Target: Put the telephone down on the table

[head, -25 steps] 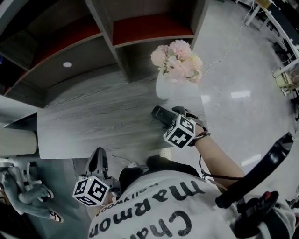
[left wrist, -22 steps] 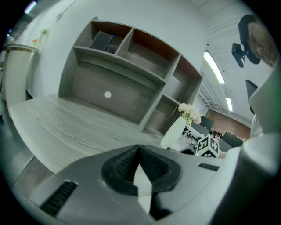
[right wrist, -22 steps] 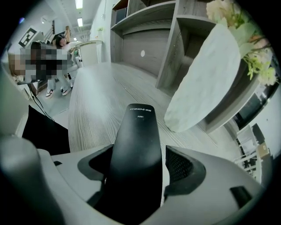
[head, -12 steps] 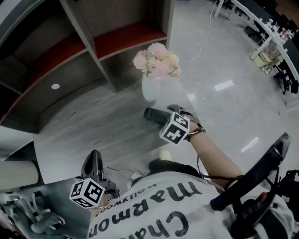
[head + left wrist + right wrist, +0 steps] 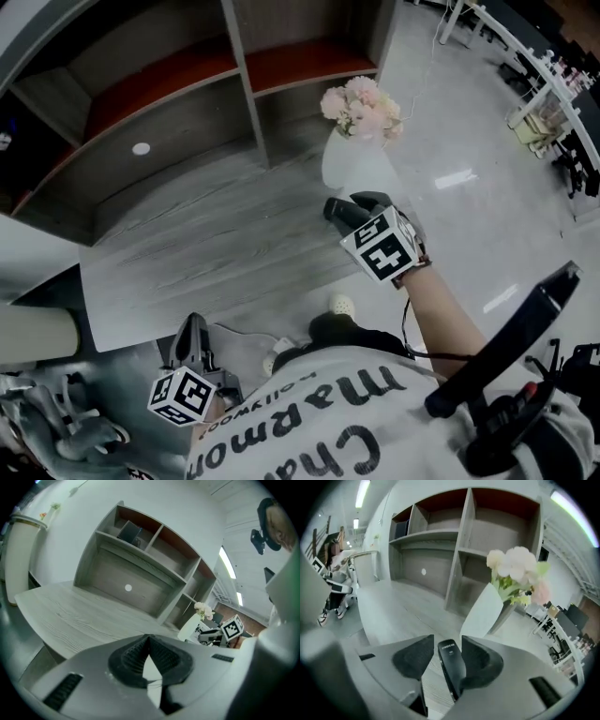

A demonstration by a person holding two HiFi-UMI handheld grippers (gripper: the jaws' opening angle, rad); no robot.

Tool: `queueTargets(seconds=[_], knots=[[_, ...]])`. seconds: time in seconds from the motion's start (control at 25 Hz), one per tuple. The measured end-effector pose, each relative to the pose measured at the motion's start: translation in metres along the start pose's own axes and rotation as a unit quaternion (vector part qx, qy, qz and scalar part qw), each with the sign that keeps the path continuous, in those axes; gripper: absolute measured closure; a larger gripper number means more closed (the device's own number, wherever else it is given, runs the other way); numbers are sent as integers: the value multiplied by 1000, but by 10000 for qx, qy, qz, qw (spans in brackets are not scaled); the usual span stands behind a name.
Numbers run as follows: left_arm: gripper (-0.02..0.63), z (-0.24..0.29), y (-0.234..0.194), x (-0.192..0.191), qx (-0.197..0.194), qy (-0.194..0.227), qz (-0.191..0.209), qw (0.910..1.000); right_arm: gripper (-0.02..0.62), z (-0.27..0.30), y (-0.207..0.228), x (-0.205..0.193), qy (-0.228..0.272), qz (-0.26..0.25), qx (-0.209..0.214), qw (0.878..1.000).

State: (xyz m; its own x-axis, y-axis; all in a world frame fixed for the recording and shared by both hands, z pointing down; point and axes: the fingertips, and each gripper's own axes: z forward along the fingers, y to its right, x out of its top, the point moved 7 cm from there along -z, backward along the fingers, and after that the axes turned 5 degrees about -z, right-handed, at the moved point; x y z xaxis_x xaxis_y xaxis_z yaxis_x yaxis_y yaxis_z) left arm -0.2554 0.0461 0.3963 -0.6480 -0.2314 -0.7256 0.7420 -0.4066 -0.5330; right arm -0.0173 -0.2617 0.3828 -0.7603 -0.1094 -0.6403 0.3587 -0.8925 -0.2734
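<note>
Starting far left: L hand-held gripper (image 5: 149,638) hangs at the near edge of the pale grey wood-grain table (image 5: 187,253), pads pressed tip to tip w/ nothing between them, so closed and empty.

Mid: tabletop bare, grey open shelf unit w/ red-brown backs (image 5: 244,84) behind it.

Right: R hand-held gripper (image 5: 447,641) has just been closing, jaws now about half-way in w/ the slim black slab-shaped telephone handset (image 5: 451,667) between them. One pad is tight on it, the other looks touching or nearly so; I read it as gripped. Phone sits above the table's right end, just beside the white vase of pink flowers (image 5: 356,164), apparently not resting on the wood.

Progress: put-down not done yet. Left to do, prob.: lower, lay it flat clear of the vase, open jaws.

Phone itself: narrow, glossy, rounded top w/ small pale print, too small to read; pointing away along the jaws.
</note>
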Motion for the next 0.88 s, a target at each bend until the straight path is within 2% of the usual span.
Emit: queueTargets(seconds=[0.04,0.08,0.12,0.24,0.56,0.72,0.88], knots=[[597,-6,-7,2,6,23,-21,10000,420,-5,-6,9,128,66,-103,9998],[597,-11,-14,4,-4,48,-20,10000,486,-9,-12,17,253,162,-177,9994],[597,-16,-21,7,-26,73,5,10000,524,-13,-20,25,377,271,-233,9986],[597,-31,-37,15,-120,118,108,9998,570,-22,-46,41,631,506,-380,9960],[597,-71,-79,27,-340,-38,332,9989,584,-39,-128,48,878,969,-459,9904],[597,-85,-101,31,-404,-114,375,9984,584,-40,-162,45,837,1348,-375,9866],[597,-92,-112,32,-454,-130,343,9983,584,-45,-179,40,711,1377,-460,9868]])
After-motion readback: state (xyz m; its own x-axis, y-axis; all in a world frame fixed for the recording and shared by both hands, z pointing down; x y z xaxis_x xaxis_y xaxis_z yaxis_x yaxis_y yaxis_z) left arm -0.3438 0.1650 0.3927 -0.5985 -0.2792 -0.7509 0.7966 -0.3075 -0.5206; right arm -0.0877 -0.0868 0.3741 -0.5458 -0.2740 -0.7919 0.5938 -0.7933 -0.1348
